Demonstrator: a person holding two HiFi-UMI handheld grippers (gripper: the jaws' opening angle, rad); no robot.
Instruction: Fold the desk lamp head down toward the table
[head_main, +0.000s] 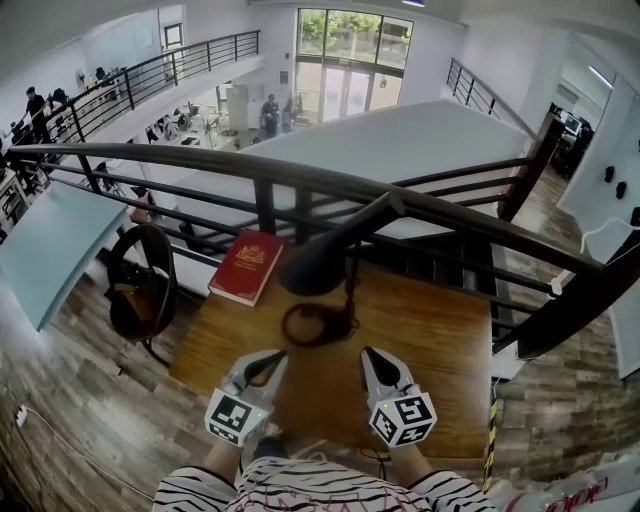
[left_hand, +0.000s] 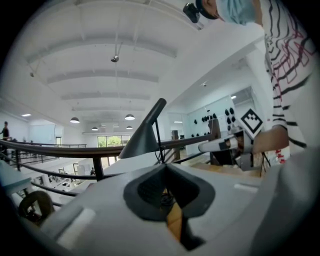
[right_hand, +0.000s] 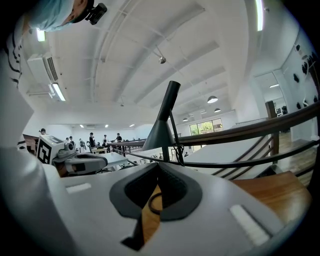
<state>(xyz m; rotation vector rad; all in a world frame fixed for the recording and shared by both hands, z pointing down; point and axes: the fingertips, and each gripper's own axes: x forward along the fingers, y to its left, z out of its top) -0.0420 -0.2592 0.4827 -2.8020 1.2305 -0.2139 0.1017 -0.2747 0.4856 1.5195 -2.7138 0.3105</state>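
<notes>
The desk lamp (head_main: 322, 260) stands mid-bench, toward the far edge, its dark cone head raised. On the near side of its base, your left hand-held gripper (head_main: 270, 362) and right hand-held gripper (head_main: 371, 360) are clenched, empty. A red book (head_main: 246, 266) lies at the bench's (head_main: 440, 340) far left.

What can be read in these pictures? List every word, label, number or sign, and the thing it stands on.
No text can be read clearly.
On the red book: gold cover print, too blurred to read.
On the left gripper and the right gripper: a black-and-white square marker on each cube, a pattern with no letters.
</notes>
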